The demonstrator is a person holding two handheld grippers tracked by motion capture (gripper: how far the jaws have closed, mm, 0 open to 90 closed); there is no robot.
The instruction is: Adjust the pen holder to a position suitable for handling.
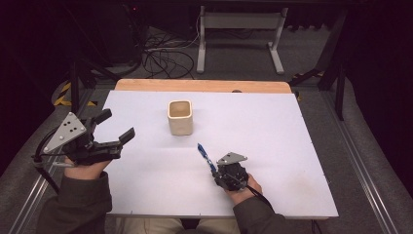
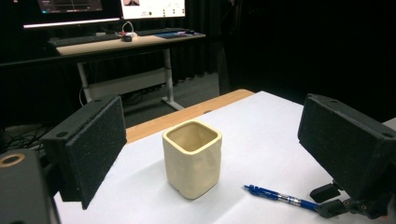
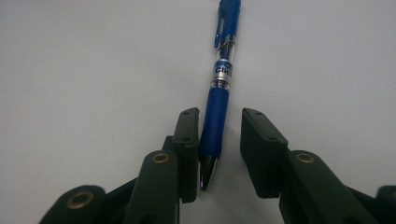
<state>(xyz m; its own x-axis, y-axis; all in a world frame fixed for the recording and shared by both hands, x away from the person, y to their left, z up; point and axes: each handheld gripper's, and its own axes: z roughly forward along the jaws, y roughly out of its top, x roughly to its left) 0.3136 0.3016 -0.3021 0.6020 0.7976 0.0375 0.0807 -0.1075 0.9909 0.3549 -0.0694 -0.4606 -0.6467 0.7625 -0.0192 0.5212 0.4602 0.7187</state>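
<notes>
Pen [image 1: 203,154] on white table sheet [image 1: 272,146], wooden edge [image 1: 204,86], dark room

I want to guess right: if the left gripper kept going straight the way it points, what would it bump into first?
Most likely the cream cup. The left gripper has its jaws wide open, and the cup stands right between them, farther ahead. Depth is hard to judge.

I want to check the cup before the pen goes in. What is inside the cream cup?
The cream cup looks empty: its inner walls show bare. Its bottom is hidden behind the rim. The blue pen lies on the table, between the right gripper's jaws.
</notes>
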